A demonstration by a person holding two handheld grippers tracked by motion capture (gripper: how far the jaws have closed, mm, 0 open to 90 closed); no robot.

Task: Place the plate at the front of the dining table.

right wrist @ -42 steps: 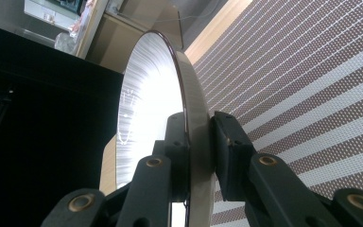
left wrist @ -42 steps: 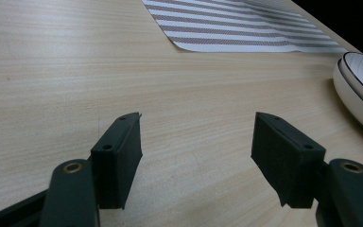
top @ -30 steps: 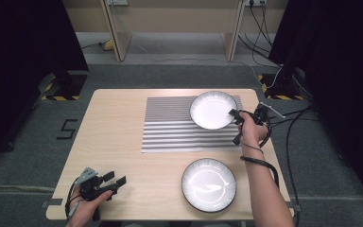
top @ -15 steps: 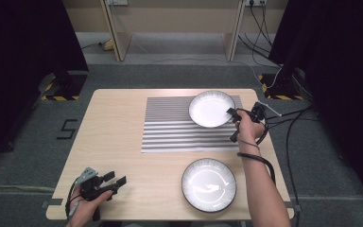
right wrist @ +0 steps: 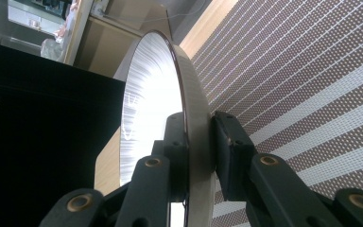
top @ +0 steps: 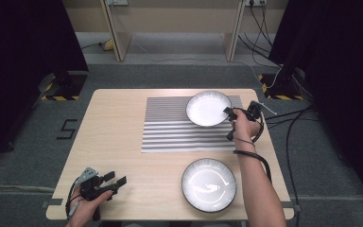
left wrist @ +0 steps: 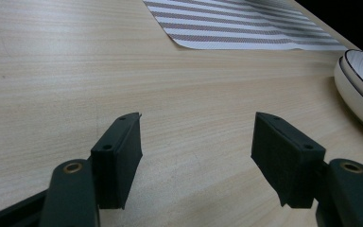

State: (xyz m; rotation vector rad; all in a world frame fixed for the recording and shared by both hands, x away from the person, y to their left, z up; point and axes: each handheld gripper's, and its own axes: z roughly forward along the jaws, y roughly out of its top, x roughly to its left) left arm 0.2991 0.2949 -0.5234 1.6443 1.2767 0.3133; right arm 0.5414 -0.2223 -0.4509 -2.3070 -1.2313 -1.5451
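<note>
Grey carpet and black curtains are seen around a pale wooden table (top: 118, 137), on which a striped placemat (top: 170, 125) is laid toward the far side. At the mat's far right corner, a white bowl (top: 208, 108) is gripped at its right rim by the right gripper (top: 229, 112), which is held in a hand reaching in from the table's right edge. In the right gripper view, the bowl's rim (right wrist: 189, 118) is shown pinched between the two black jaws, one pad pressed against the bright inner face and the other against the grey outer wall, with the mat's stripes visible beyond. A second bowl (top: 209, 184), dark-rimmed, is seen resting on bare wood near the front edge, well apart from the first.

At the front left corner of the table, the left gripper (top: 115, 179) is held low over the wood. In the left gripper view (left wrist: 196, 146), its jaws are shown spread wide with nothing between them, bare tabletop lying beneath, and the side of the second bowl (left wrist: 359, 90) caught at the right edge. Cables are seen trailing across the floor at the right.
</note>
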